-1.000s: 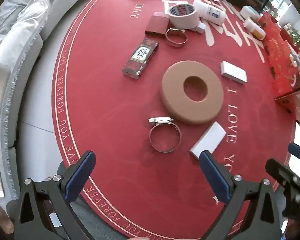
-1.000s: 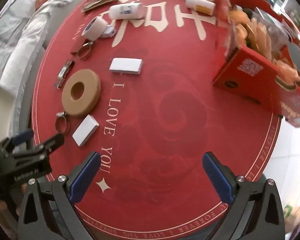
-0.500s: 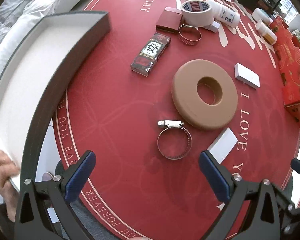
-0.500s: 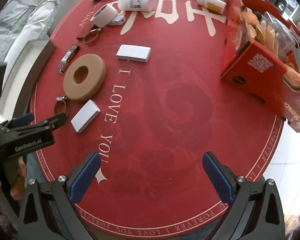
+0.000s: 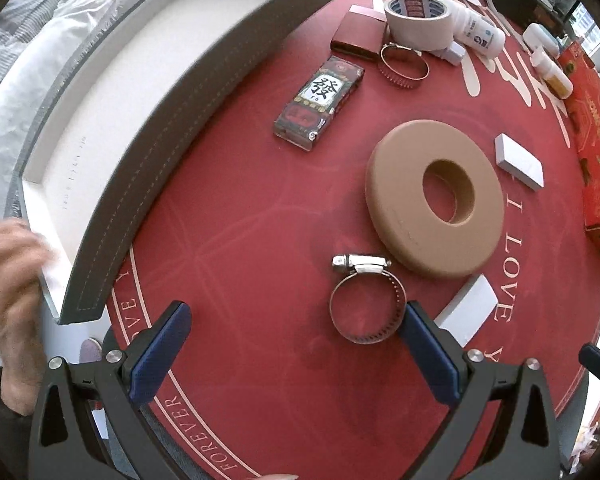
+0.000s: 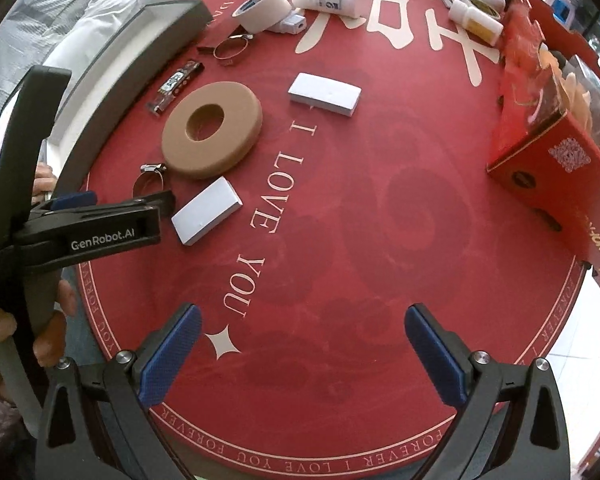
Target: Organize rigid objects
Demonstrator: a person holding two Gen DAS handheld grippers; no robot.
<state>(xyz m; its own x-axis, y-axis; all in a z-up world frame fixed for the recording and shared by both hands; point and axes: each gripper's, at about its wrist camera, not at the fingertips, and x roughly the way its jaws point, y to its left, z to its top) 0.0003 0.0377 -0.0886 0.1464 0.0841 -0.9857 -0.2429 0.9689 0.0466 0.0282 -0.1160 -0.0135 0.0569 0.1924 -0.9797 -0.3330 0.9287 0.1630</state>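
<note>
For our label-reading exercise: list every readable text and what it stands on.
"I LOVE YOU": red mat
"FOREVER I LOVE YOU": mat's border
"GenRobot.AI": left gripper
"發": small packet
"2": white bottle
Tape roll print and red box lettering: unreadable.

A steel hose clamp (image 5: 366, 300) lies flat just ahead of the left claw (image 5: 296, 348), its screw housing on the far side, its band near the claw's right finger. Just right of it lies a small white block (image 5: 470, 310), flat and slanted. Beyond the clamp, touching or nearly so, sits a tan foam ring (image 5: 434, 200) with a round hole, lying flat. Further ahead and left lies a dark patterned pack (image 5: 320, 98) bearing a Chinese character. A second white block (image 5: 520, 162) rests right of the ring. Far ahead are a second hose clamp (image 5: 404, 65), a maroon box (image 5: 360, 36), a tape roll (image 5: 418, 20) and a white bottle (image 5: 476, 32) on its side. A grey tray (image 5: 204, 92) with a white interior stands left.
</note>
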